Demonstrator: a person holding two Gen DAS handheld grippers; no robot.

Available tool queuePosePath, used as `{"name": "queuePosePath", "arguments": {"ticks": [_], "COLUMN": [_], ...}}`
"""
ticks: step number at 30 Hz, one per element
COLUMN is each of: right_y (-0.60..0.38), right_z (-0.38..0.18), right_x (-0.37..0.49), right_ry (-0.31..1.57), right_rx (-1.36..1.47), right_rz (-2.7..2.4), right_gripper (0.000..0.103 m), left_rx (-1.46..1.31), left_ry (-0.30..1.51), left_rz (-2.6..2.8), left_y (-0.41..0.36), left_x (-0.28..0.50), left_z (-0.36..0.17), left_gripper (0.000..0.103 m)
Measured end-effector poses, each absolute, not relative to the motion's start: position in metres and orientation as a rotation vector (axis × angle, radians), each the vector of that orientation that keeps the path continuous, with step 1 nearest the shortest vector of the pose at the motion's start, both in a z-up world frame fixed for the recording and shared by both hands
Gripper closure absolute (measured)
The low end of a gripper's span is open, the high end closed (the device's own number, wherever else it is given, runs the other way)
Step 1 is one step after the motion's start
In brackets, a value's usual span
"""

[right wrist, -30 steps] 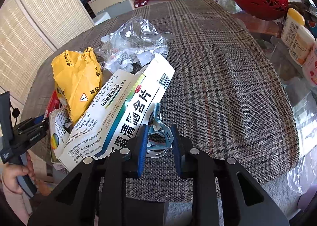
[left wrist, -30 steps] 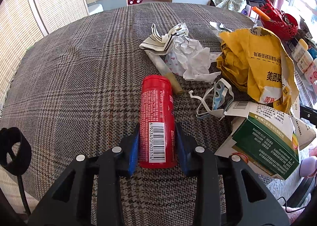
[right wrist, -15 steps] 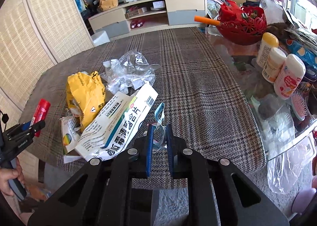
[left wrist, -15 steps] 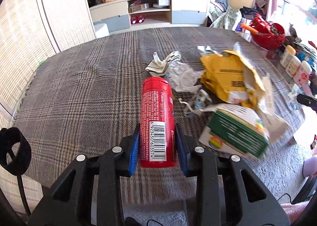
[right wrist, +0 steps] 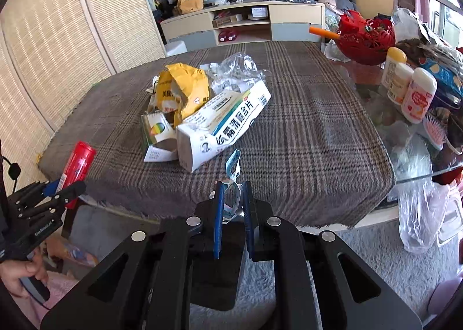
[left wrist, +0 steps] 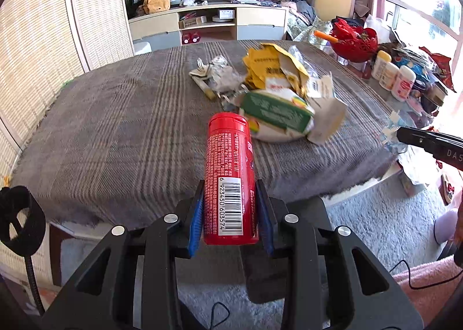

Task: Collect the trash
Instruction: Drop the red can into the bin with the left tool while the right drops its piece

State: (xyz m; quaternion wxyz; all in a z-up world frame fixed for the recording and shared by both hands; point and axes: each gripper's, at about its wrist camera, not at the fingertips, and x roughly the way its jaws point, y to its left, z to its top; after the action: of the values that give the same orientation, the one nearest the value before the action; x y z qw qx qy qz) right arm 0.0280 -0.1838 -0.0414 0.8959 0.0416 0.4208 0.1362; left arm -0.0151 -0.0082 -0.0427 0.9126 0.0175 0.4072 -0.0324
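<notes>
My left gripper is shut on a red bottle with a barcode label and holds it in the air off the table's near edge. The bottle also shows in the right wrist view. My right gripper is shut on a blue and clear plastic strip, lifted in front of the table's edge. On the plaid tablecloth lies a heap of trash: a yellow bag, a white and green medicine box, a clear plastic wrapper and crumpled paper.
A red basket and several bottles stand on the glass table part at the right. A clear plastic bag hangs at the right edge. Grey carpet lies below. A TV cabinet stands behind.
Both grippers have pulled back and up from the table with their loads. The red bottle and the plastic strip now hang off the near edge, and the trash heap looks farther away.
</notes>
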Motion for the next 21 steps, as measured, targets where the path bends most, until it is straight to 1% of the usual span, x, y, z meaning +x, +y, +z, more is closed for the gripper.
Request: {"name": "queuePosePath", "arguments": {"ticks": [3, 10, 17, 21], "right_y": [-0.178, -0.160, -0.143, -0.137], "right_z": [-0.055, -0.108, -0.154, -0.173], "right_x": [0.015, 0.002, 0.003, 0.010], "right_ry": [0.892, 0.994, 1.082, 1.130], "right_rx": [0.087, 0.128, 0.143, 0.145], "right_rz": [0.293, 0.315, 0.318, 0.310], "right_gripper": [0.088, 0.088, 0.088, 0.087], "left_rx": [0.010, -0.018, -0.037, -0.046], "left_ry": [0.862, 0.975, 1.068, 1.099], "left_rz": [-0.088, -0.118, -0.130, -0.138], "left_y": [-0.014, -0.035, -0.045, -0.044], "left_x": [-0.025, -0.038, -0.045, -0.039], "left_z": [-0.057, -0.115, -0.168, -0.186], "left_gripper": [0.072, 0.072, 0.072, 0.072]}}
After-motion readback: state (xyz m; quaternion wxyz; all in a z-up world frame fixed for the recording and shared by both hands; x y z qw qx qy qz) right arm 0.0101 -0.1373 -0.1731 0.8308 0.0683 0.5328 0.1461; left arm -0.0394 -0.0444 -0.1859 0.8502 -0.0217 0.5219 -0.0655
